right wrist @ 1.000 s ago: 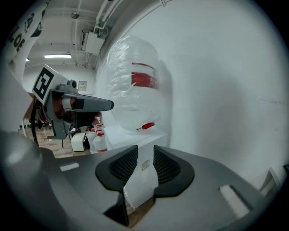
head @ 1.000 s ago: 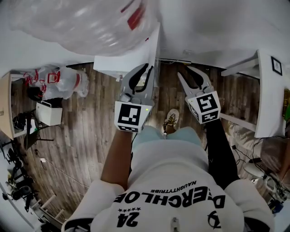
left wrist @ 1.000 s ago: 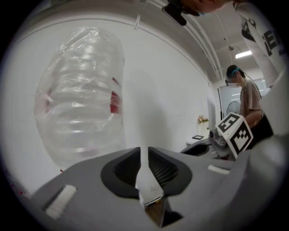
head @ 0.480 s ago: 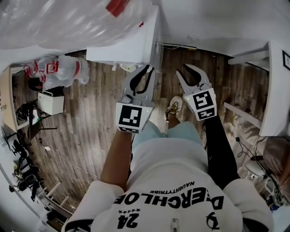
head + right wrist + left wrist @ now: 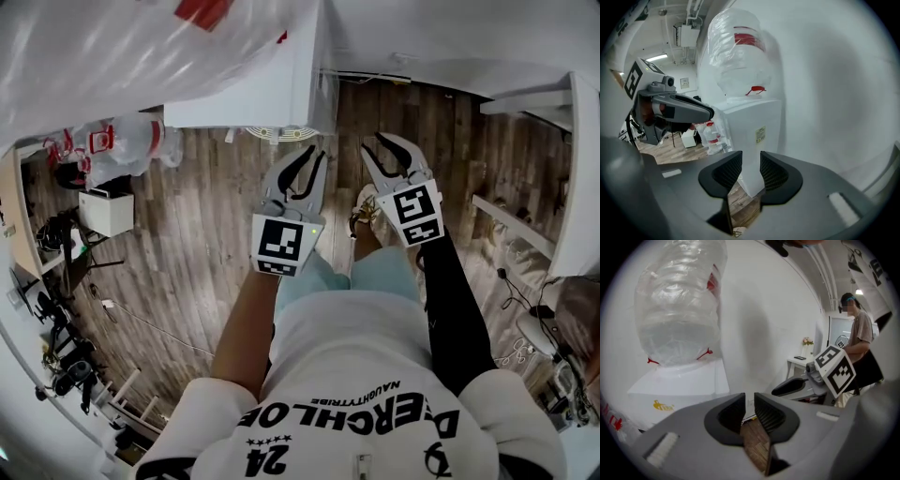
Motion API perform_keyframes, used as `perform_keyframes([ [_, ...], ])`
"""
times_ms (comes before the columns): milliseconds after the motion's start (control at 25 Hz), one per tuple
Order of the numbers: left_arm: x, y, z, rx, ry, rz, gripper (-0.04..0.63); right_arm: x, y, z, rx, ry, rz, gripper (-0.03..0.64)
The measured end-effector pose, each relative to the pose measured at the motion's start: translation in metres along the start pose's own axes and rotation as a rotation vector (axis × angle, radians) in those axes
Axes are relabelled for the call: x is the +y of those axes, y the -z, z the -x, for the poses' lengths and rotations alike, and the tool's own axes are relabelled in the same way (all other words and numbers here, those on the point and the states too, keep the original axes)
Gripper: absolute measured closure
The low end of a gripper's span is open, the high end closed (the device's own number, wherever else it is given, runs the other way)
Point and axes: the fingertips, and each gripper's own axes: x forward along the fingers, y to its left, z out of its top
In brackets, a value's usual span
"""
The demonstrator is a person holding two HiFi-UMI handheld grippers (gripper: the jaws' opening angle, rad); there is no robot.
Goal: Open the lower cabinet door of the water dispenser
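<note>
Left gripper (image 5: 314, 155) and right gripper (image 5: 373, 145) just eased open, ribbed black pads gripping nothing (left barely apart). Boxy white water dispenser (image 5: 253, 94) at 12 o'clock, crinkly plastic-wrapped bottle (image 5: 112, 56) on top.

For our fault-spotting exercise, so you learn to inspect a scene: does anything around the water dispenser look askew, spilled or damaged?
Nothing stands out. The water dispenser stands upright, its plastic-wrapped bottle sits on top, and the wooden floor shows no spill. Only a loose cable trails across the floor at the left.
</note>
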Motion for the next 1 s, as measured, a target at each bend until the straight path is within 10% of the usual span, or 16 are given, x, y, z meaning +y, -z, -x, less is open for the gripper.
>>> perform_keyframes([
  [1000,0.016,0.161,-0.068,0.253,0.081,-0.036,0.457,0.024,0.147,-0.102,0.179,0.0,-0.083,0.517],
])
